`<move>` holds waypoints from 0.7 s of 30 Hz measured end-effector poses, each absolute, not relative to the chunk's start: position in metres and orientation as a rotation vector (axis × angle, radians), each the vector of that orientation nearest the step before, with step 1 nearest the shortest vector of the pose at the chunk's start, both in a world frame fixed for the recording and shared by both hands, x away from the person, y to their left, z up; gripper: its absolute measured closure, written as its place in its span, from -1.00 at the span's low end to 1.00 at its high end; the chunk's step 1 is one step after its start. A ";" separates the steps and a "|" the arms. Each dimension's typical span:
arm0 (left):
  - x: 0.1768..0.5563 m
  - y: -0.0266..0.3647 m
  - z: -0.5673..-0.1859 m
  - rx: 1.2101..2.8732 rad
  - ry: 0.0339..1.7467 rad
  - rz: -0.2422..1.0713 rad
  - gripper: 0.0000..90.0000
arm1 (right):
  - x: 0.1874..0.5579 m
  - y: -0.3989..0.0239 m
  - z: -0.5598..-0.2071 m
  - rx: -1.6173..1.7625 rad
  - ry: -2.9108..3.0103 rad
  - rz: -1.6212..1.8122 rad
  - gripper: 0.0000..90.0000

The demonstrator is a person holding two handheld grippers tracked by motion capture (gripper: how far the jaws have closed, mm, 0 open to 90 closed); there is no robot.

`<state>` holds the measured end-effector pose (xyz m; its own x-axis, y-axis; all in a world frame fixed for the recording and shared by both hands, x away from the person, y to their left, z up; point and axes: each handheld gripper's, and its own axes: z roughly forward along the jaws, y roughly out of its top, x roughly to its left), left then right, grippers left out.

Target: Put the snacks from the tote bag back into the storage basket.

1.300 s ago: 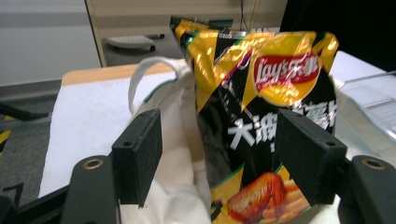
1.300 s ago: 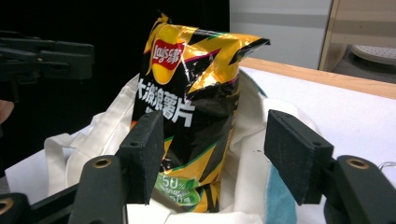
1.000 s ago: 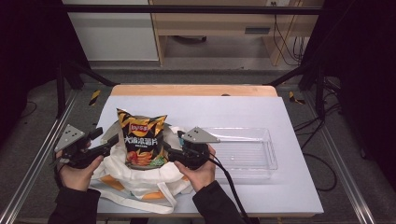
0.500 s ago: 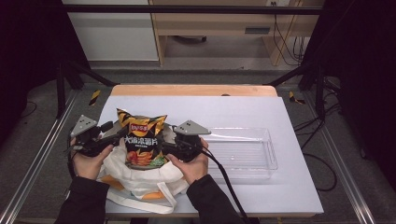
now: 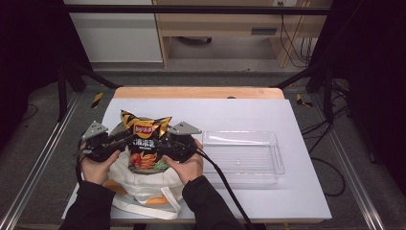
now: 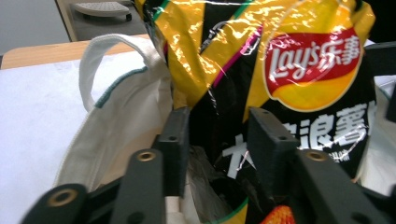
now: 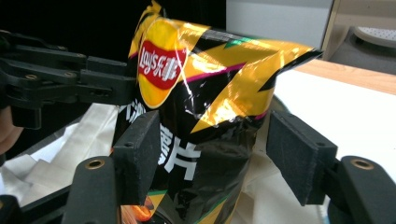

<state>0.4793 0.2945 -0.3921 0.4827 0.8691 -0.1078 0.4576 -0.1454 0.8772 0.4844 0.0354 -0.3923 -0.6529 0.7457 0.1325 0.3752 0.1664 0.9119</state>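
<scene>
A yellow and black Lay's chip bag point(image 5: 143, 143) stands upright in the mouth of a white tote bag point(image 5: 143, 184) at the table's front left. My left gripper point(image 5: 125, 140) comes at it from the left. In the left gripper view its jaws have just been closing, and its pads point(image 6: 177, 140) now press the bag's point(image 6: 280, 70) crumpled side edge beside the tote's rim point(image 6: 126, 107). My right gripper point(image 7: 212, 149) straddles the bag's point(image 7: 210, 93) other side. One pad touches the foil, while the other pad point(image 7: 299, 158) stands a little off it.
A clear plastic tray point(image 5: 275, 160) lies empty to the right of the tote on the white table cover point(image 5: 249, 115). The right gripper's cable point(image 5: 225, 184) trails off the front edge. A wooden strip point(image 5: 196, 92) runs along the table's far edge.
Both hands have drawn inward to the chip bag from either side. The left gripper's jaws have narrowed onto the bag's edge. The bag still stands in the tote.
</scene>
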 end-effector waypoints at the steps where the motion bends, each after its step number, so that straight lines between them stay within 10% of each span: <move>1: 0.479 0.294 -0.392 1.777 1.127 0.537 0.45 | 0.485 0.036 -0.393 1.068 2.105 1.478 -0.18; 12: 0.479 0.294 -0.396 1.790 1.149 0.534 1.00 | 0.485 0.039 -0.394 1.074 2.087 1.476 -0.15; 21: 0.477 0.293 -0.397 1.801 1.141 0.538 1.00 | 0.493 0.045 -0.394 1.114 2.077 1.486 -0.32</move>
<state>0.4772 0.2930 -0.3965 0.4777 0.8726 -0.1018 0.4769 -0.1602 0.8642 0.4935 0.0453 -0.3936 -0.6278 0.7630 0.1538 0.3920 0.1392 0.9094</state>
